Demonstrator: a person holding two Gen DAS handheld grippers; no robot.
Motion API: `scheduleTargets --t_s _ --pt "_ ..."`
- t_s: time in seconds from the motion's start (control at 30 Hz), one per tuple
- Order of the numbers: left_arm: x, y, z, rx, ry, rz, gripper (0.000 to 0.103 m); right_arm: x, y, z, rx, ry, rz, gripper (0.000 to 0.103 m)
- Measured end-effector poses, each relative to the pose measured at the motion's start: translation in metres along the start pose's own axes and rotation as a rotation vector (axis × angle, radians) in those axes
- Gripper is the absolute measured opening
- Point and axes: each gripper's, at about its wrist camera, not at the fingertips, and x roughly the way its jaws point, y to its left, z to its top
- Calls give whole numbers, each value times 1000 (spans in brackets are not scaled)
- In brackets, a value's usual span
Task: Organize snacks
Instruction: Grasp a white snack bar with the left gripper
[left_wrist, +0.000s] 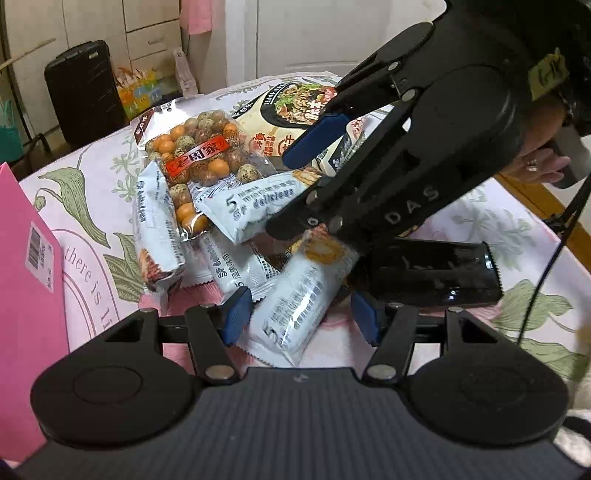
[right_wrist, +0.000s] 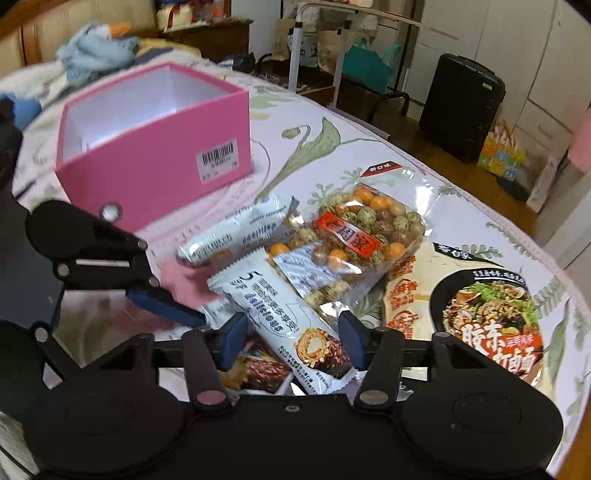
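Note:
A heap of white snack bars lies on the flowered tablecloth (left_wrist: 92, 177), along with a clear bag of coated nuts (left_wrist: 199, 158) and a noodle packet (left_wrist: 295, 99). My left gripper (left_wrist: 300, 314) is low over the heap, open, with one white bar (left_wrist: 303, 306) between its blue pads. My right gripper (right_wrist: 293, 336) is open astride another white bar (right_wrist: 280, 314), a narrow gap showing at its left pad. The nuts bag (right_wrist: 362, 240) and noodle packet (right_wrist: 480, 321) lie just beyond. Its upper blue finger (left_wrist: 314, 140) crosses the left wrist view; the other is hidden.
An open pink box (right_wrist: 155, 147) stands on the cloth to the left of the heap, its wall (left_wrist: 26, 277) close by my left gripper. A hand (left_wrist: 535, 162) holds the right gripper. A black suitcase (right_wrist: 461, 107) stands on the floor past the table's edge.

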Motion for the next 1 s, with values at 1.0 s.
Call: scheduleTargets --t_s 1.0 --pt "-16 11 -7 -206 175 6 28 -7 -11 -10 413 208 156 36"
